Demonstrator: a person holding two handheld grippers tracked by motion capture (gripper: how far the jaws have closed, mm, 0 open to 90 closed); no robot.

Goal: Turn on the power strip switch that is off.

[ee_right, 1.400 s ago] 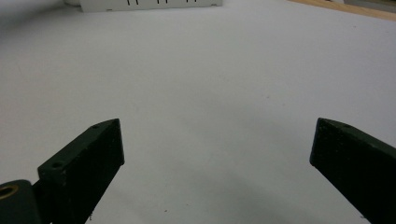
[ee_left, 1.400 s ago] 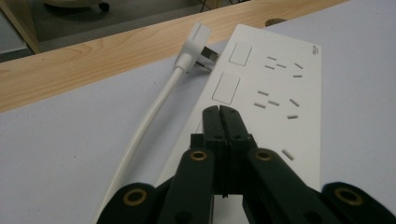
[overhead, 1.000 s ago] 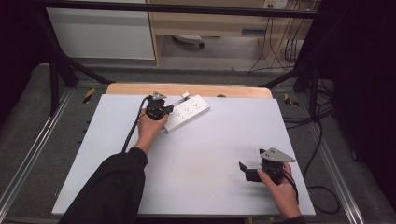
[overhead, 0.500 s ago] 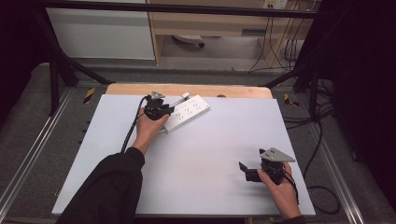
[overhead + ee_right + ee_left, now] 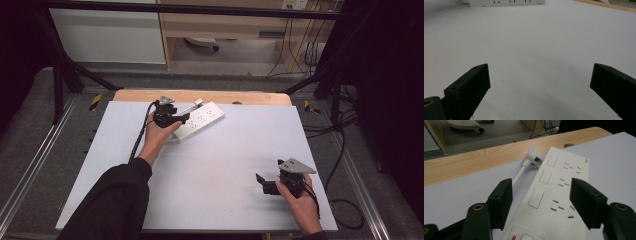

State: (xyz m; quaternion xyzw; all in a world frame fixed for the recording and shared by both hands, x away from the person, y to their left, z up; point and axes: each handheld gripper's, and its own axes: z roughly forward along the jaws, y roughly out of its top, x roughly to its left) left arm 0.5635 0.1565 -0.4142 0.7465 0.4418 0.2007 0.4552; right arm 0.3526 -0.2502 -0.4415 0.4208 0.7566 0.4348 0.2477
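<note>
A white power strip (image 5: 200, 120) lies at an angle near the table's far edge, its white plug and cord (image 5: 192, 106) beside it. My left gripper (image 5: 181, 119) hovers over the strip's near end, open, with the jaws astride the strip (image 5: 556, 195) and nothing pinched; the plug (image 5: 532, 157) lies beyond them. My right gripper (image 5: 264, 183) rests low on the white tabletop at the front right, open and holding nothing. The right gripper view looks across bare white surface to the strip's side (image 5: 506, 2) far off.
The white table board (image 5: 210, 165) sits on a wooden top whose strip (image 5: 200, 96) shows along the far edge. Black frame bars, cables and a cabinet stand beyond the table. A black cable (image 5: 140, 132) trails from the left gripper along the forearm.
</note>
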